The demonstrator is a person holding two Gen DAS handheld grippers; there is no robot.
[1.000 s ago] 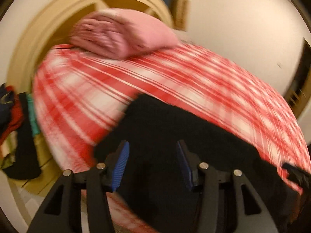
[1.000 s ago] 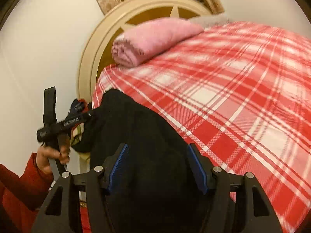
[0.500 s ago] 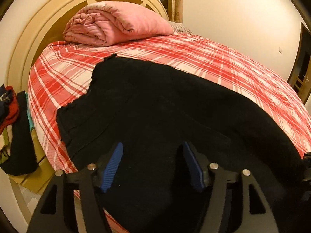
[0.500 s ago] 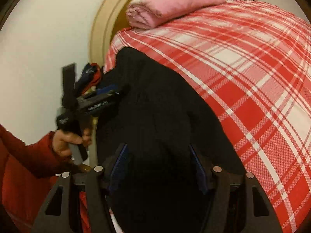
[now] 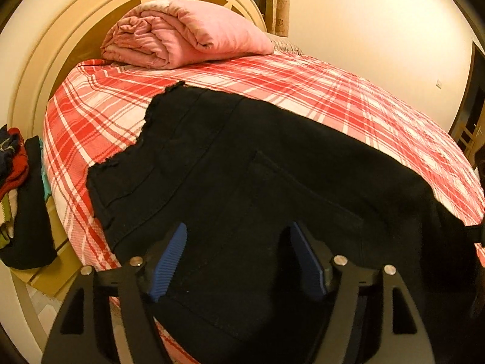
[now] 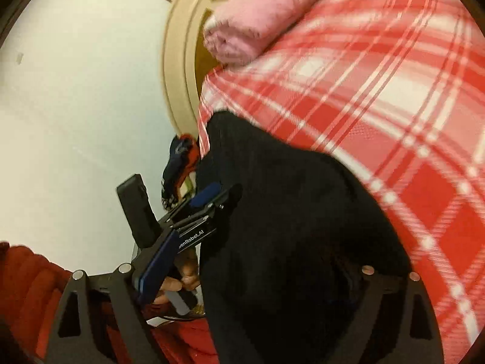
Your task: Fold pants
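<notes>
Both claws, just opening, hover over black pants (image 5: 257, 182) on the bed (image 5: 348, 103).

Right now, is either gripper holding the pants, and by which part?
Neither. The left gripper and right gripper have just been opening; the pants lie between their pads, unpinched.

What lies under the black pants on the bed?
The black pants lie spread on the red plaid bedsheet, which shows all around them. Whatever sits directly beneath the fabric is covered, so nothing else can be confirmed.

Black pants (image 5: 257, 166) on my bed's red-and-white plaid sheet (image 5: 348, 100) — pink quilt (image 5: 182, 33), cream headboard (image 5: 60, 39).
</notes>
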